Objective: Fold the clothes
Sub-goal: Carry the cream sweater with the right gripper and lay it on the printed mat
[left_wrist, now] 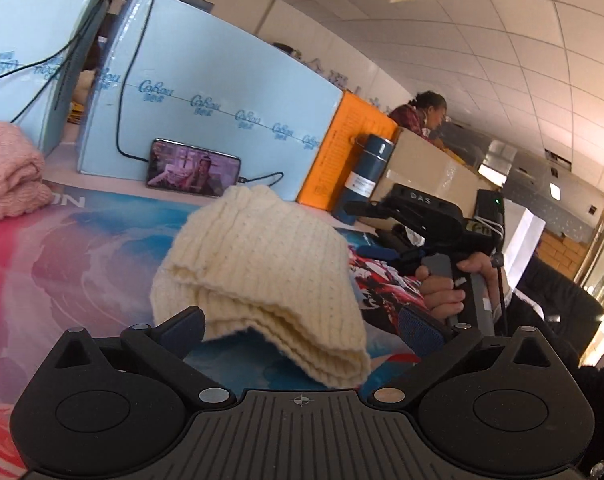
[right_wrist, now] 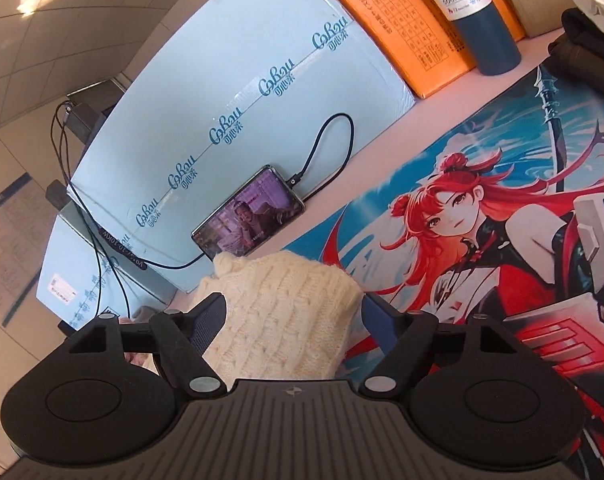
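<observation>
**Cream knit between two wide tools, above the printed mat**

Left wrist view: the left tool (left_wrist: 302,326) stands wide, its blue-padded fingers (left_wrist: 184,326) spread to either side of a folded cream knit (left_wrist: 262,276). The knit is lifted off the mat (left_wrist: 82,256); whether either pad touches it I cannot tell. Right of the knit, a hand (left_wrist: 457,284) holds the handle of the right tool; its fingertips are hidden here. Behind the knit a phone (left_wrist: 194,170) leans against a pale blue box (left_wrist: 222,92), a cable plugged into it. Right of that box stand an orange box (left_wrist: 341,148), a dark blue bottle (left_wrist: 365,172) and a brown carton (left_wrist: 425,172); what the carton holds cannot be made out. Left of the blue box lies a pink knit (left_wrist: 10,172). A person sits beyond the carton, under a tiled ceiling.

Right wrist view: the right tool (right_wrist: 294,320) is also wide, the cream knit (right_wrist: 286,320) between its fingers (right_wrist: 208,320), apparently touching the left one. Beyond the knit is the phone (right_wrist: 250,212), the blue box (right_wrist: 242,80) behind it. The mat (right_wrist: 461,220) covers the pale surface (right_wrist: 381,136).
</observation>
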Demonstrator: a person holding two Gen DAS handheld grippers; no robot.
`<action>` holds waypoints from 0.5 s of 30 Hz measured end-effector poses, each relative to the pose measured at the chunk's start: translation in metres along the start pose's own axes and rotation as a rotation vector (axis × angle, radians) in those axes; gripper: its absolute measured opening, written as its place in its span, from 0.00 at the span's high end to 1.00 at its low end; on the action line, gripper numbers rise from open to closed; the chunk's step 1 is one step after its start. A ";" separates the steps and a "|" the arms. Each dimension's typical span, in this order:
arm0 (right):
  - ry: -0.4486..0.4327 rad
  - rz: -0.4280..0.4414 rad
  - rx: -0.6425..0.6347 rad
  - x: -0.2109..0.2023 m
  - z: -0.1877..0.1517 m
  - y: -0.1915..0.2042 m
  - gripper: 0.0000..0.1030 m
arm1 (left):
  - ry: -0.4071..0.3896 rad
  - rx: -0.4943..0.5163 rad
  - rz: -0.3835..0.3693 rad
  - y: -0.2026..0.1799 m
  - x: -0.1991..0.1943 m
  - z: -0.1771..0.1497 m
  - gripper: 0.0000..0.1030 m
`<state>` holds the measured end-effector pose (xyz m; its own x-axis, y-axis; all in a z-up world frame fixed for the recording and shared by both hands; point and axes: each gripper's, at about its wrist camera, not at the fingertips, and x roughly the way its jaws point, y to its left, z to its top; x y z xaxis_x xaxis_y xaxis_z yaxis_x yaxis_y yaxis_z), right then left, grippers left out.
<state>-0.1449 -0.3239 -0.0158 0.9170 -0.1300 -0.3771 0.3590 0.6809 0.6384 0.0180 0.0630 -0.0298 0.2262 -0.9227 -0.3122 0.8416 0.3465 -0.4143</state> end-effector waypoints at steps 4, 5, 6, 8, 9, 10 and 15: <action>-0.124 0.002 -0.171 -0.021 -0.014 0.040 0.16 | -0.124 -0.158 0.232 0.028 -0.015 0.012 0.00; -0.130 0.022 -0.222 -0.023 -0.019 0.054 0.14 | -0.137 -0.185 0.284 0.033 -0.016 0.014 0.00; -0.109 0.043 -0.268 -0.021 -0.026 0.068 0.13 | -0.137 -0.216 0.296 0.039 -0.016 0.015 0.00; -0.050 0.060 -0.357 -0.009 -0.043 0.093 0.09 | -0.139 -0.277 0.321 0.050 -0.016 0.018 0.00; -0.020 0.069 -0.402 -0.004 -0.052 0.105 0.07 | -0.139 -0.307 0.332 0.055 -0.016 0.019 0.00; 0.010 0.078 -0.446 0.002 -0.060 0.117 0.06 | -0.134 -0.335 0.326 0.058 -0.016 0.018 0.00; 0.160 0.083 -0.611 0.032 -0.099 0.168 0.06 | -0.137 -0.405 0.316 0.066 -0.021 0.009 0.00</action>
<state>-0.0727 -0.1426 0.0131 0.8832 0.0177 -0.4687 0.0809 0.9786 0.1894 0.0733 0.1038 -0.0431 0.5232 -0.7667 -0.3719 0.4715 0.6240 -0.6232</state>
